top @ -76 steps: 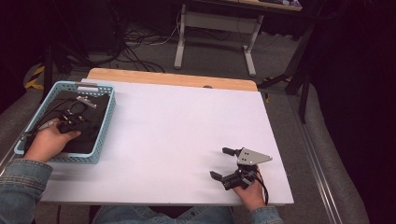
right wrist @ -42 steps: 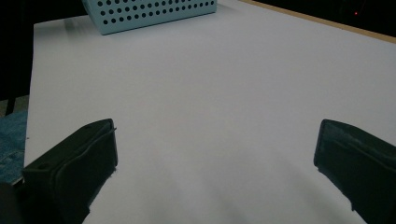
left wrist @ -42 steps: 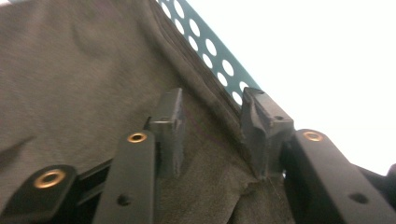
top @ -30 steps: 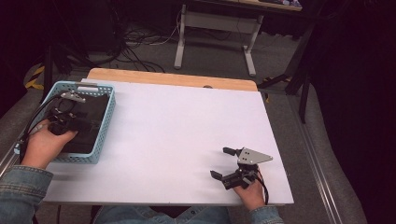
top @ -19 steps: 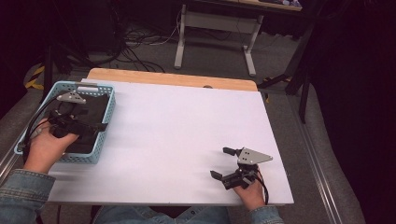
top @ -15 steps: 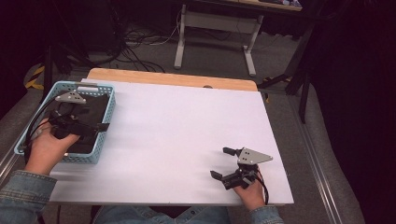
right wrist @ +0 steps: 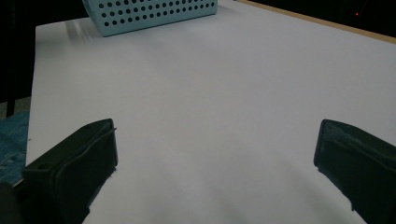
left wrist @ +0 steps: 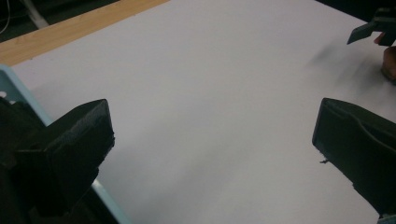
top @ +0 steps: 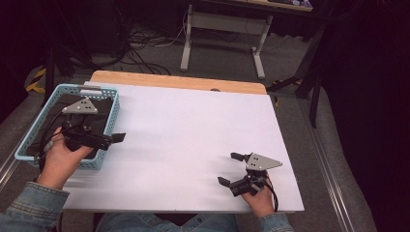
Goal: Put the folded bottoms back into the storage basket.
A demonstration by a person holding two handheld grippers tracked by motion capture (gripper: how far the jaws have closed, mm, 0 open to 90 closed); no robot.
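Observation:
My left gripper (top: pixel 109 133) hangs over the right rim of a light blue perforated basket (top: pixel 110 104) at the table's left, jaws pointing right across the white tabletop (top: pixel 193 125). In the left gripper view this gripper (left wrist: pixel 212 140) stands open; its jaws have just been opening and nothing is between them. The basket's rim (left wrist: pixel 21 95) runs past the left jaw. My right gripper (top: pixel 228 168) rests near the front right edge, held by a hand. In its own view the right gripper (right wrist: pixel 215 154) is open over bare table.
Dark items and cable lie inside the basket. A wooden strip (top: pixel 174 81) borders the table's far edge. Beyond it are a desk frame (top: pixel 222 29) and floor cables. The basket (right wrist: pixel 149 14) lies far ahead of the right gripper.
The left gripper has come up out of the basket and moved right, across its right rim, with its jaws spreading. The right gripper has stayed put.

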